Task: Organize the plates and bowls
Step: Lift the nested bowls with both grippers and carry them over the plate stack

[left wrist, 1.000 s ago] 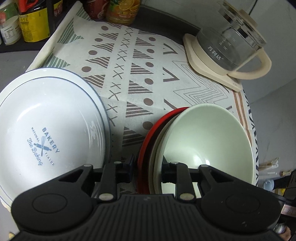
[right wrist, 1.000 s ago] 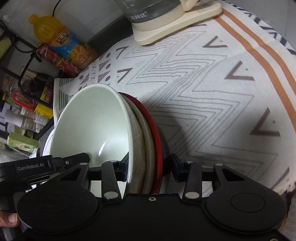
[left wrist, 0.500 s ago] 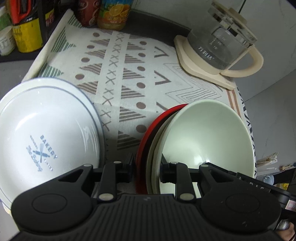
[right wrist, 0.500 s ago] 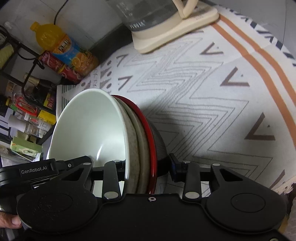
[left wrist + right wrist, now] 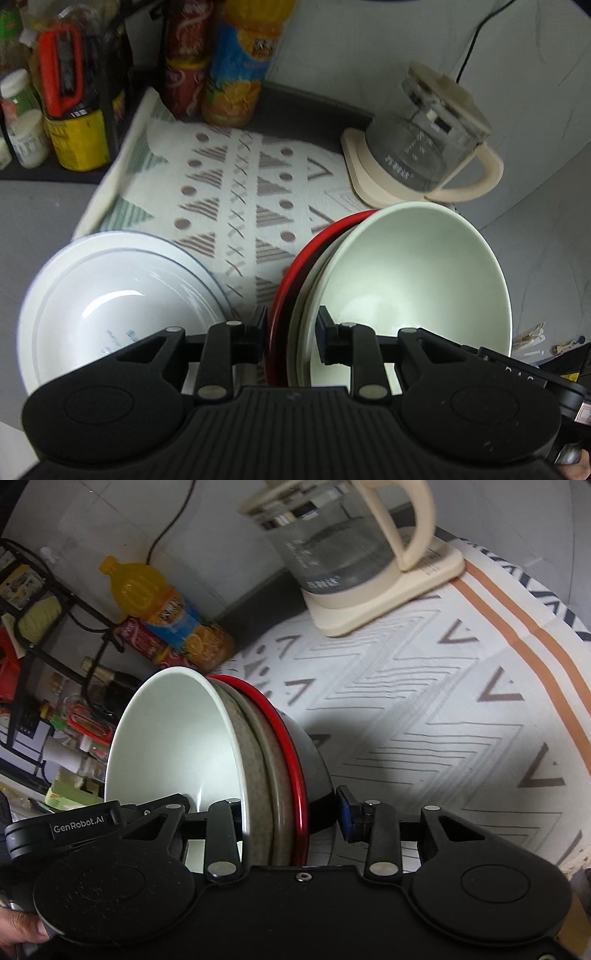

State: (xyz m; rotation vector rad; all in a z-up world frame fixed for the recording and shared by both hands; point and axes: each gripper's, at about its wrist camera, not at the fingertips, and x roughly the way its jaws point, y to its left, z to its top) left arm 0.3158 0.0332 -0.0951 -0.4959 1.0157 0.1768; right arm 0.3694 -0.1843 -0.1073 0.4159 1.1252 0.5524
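Note:
A nested stack of bowls hangs tilted above the patterned cloth (image 5: 236, 192): a pale green bowl (image 5: 413, 280) innermost, a speckled beige bowl (image 5: 255, 760) around it, and a black bowl with a red rim (image 5: 310, 760) outermost. My left gripper (image 5: 291, 325) is shut across the stack's rims on one side. My right gripper (image 5: 290, 812) is shut across the rims on the other side, one finger inside the green bowl (image 5: 170, 738) and one on the black wall. Each gripper's body shows at the edge of the other's view.
A stack of white plates with a blue line (image 5: 110, 295) lies on the cloth at the left. A glass kettle on a cream base (image 5: 424, 147) stands at the back right. Bottles and a can (image 5: 236, 66) line the back, with a rack of jars at the far left.
Both grippers have risen together with the bowl stack held between them, and more of the back wall and bottles has come into view. The white plates have stayed on the cloth.

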